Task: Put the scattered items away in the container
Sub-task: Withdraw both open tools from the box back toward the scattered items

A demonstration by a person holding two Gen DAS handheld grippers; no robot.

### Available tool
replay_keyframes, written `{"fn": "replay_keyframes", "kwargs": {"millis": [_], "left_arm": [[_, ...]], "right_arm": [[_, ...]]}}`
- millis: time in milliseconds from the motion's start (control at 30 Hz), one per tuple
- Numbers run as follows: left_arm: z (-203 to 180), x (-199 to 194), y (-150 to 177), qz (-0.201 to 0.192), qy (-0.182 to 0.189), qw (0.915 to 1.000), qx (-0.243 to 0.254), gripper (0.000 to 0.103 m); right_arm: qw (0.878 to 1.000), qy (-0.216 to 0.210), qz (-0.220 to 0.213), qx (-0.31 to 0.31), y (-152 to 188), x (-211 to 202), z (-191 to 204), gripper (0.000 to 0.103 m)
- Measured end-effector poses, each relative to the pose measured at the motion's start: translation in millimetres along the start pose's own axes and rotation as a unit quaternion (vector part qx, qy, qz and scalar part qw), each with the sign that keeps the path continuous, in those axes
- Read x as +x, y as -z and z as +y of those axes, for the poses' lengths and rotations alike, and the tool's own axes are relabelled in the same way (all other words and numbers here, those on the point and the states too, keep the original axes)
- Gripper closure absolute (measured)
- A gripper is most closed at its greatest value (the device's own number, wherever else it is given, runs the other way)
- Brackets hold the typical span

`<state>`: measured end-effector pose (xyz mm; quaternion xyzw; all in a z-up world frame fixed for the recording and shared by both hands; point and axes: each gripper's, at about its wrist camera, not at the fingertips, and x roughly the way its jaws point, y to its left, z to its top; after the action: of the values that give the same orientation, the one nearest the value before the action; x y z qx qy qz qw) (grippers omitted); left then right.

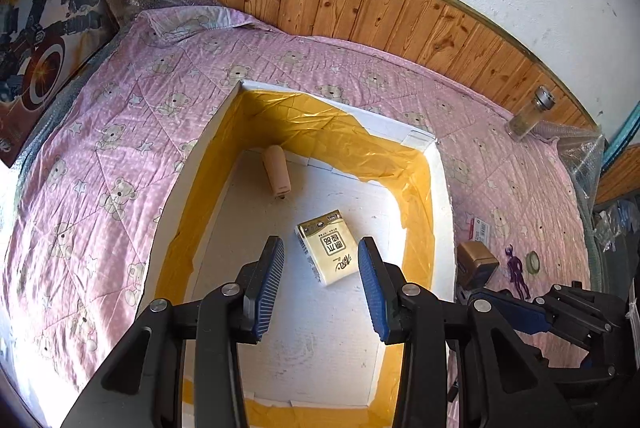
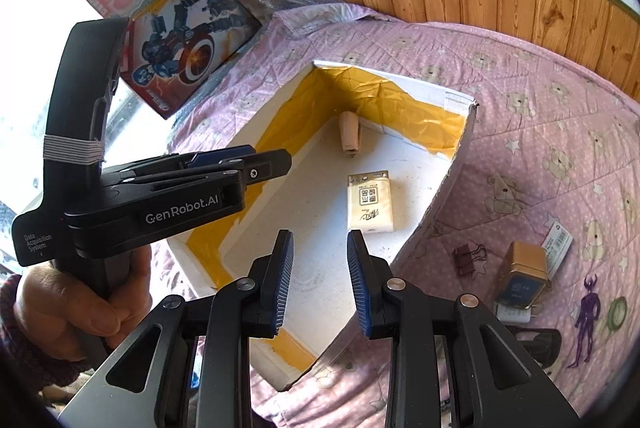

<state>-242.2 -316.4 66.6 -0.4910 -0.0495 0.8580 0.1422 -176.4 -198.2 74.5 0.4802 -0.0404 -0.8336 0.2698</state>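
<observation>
Left wrist view: the left claw [image 1: 320,284] hung open and empty over the white foam box [image 1: 444,188] on the pink bed quilt [image 1: 120,132], its blue pads [image 1: 266,288] spread above a tissue packet [image 1: 327,247] lying flat on the box floor. A small beige tube [image 1: 276,170] lay near the far wall, which was lined with crinkled yellow tape. Outside the right wall sat a gold box [image 1: 476,264], a small purple figure [image 1: 518,274] and, well apart by the wooden panelling, a glass shaker jar [image 1: 530,112].

Right wrist view: the right claw [image 2: 320,280] was likewise open and holding nothing, poised over the box's near corner. The left claw [image 2: 200,180] crossed from the side, a hand [image 2: 80,308] gripping its handle. On the quilt to the right lay a binder clip [image 2: 468,258], the gold box [image 2: 524,274], the purple figure [image 2: 588,316] and a roll of tape [image 2: 618,312], all still to be gathered.

The risks looked plain: the two claws sat close and might collide if both reached at once, and the light foam wall could be knocked or snagged by a claw swinging low toward the clip beside it. The soft quilt might let thin items slip from a pinch. Open room lay to the right of the box; its middle floor was largely bare.
</observation>
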Motion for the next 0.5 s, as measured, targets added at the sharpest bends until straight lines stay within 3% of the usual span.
{"fn": "replay_keyframes", "kwargs": {"millis": [500], "left_arm": [[-9,-53,50,-0.024,0.012,0.9996,0.009,0.063]], "right_arm": [[0.999,-0.011,-0.033,-0.001,45,-38,23,0.071]]}}
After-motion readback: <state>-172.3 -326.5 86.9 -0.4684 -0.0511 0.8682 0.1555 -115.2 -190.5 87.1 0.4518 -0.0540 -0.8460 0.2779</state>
